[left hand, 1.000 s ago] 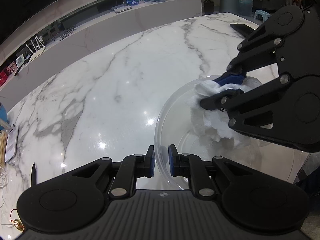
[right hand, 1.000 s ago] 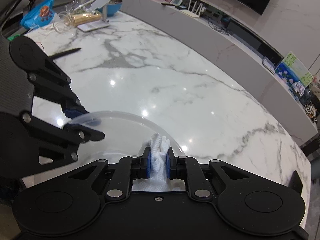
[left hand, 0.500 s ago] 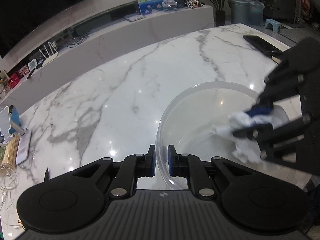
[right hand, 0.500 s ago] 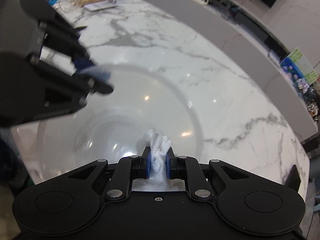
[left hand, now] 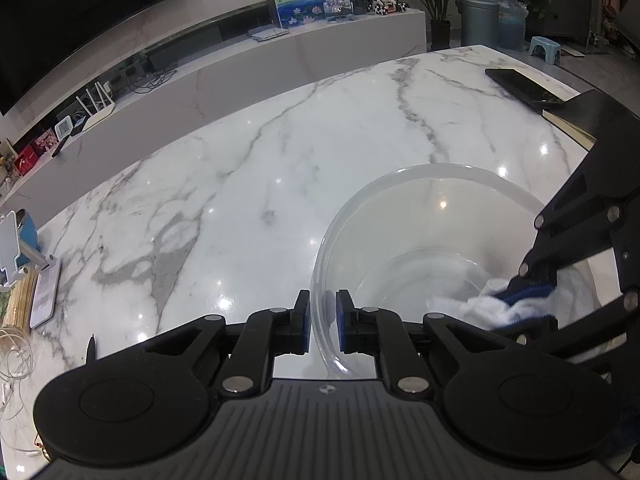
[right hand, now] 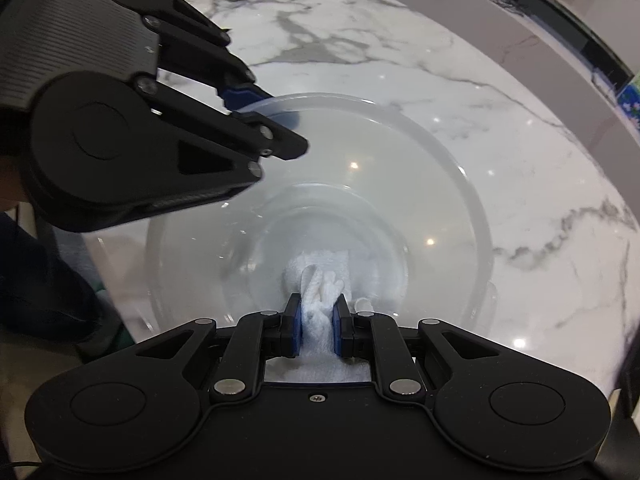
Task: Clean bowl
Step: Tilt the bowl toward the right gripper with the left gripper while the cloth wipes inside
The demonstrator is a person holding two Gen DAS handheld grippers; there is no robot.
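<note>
On a marble table (left hand: 248,168), the left gripper (left hand: 322,326) pinches the near rim of a clear bowl (left hand: 432,208), one blue pad outside the wall and one inside, steadying it at the table's edge. Just right of it, and slightly ahead, the right gripper (right hand: 316,322) is clamped on a bunched white cloth (right hand: 320,276) and presses the cloth down onto the bowl's floor, near the wall on that gripper's own side.

The bowl looks thin-walled and light, probably plastic, though glass cannot be ruled out; either way it is smooth and glossy, likely slippery on polished stone and apt to skate or tip under a sideways wipe. The rim is the only sensible place to hold it, and a grip across the wall, as here, should resist both sliding and lifting. Squeezing too hard could flex or crack the wall. The cloth is soft and limp, so it will fold over itself and needs downward pressure to stay in contact with the curved inside. Whether any dirt or moisture remains inside the bowl cannot be told.

Far beyond the right gripper, a phone (left hand: 520,86) lies near the table's far corner.
</note>
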